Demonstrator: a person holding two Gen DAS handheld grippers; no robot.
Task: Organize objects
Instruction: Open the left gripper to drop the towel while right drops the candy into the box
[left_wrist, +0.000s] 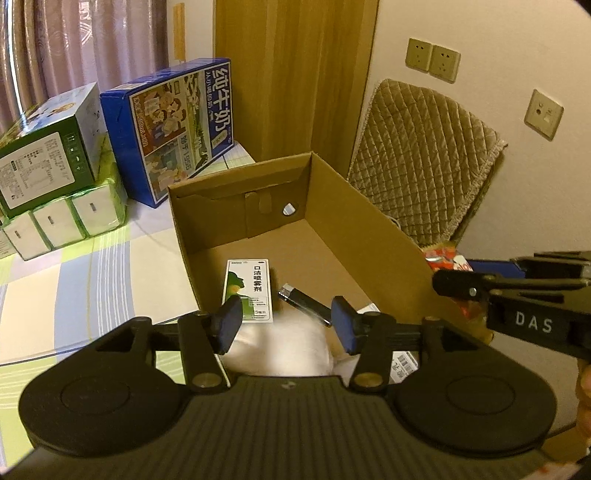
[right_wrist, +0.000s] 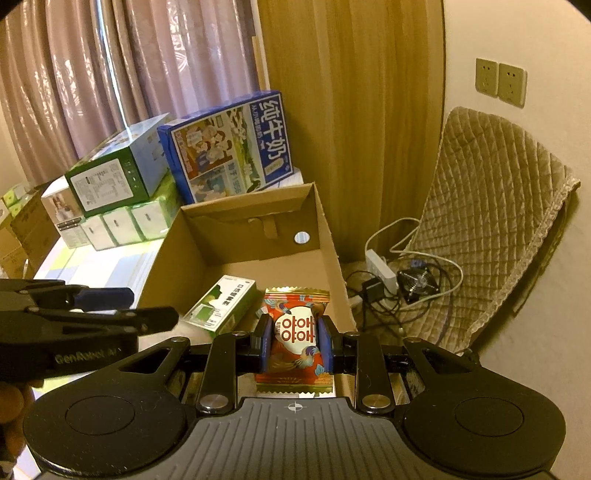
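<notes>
the right hand-held gripper (right_wrist: 293, 341) is clamped on a red snack packet (right_wrist: 295, 332) above the cardboard box (right_wrist: 334, 254) (near its right wall); the left hand-held gripper (left_wrist: 286, 325) hangs wide apart, empty, over a blurred white thing (left_wrist: 280, 349).

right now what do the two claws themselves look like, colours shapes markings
Both are the same build: a black body with a ribbed grey-black plate between two round discs, black linkage arms with silver pivot pins, and dark blue pads on the fingers. The left claw carries faint "GenRobot" lettering on its side, seen from the right wrist view. The right claw has white "DAS" lettering on its side. No cables or sleeves show.
</notes>
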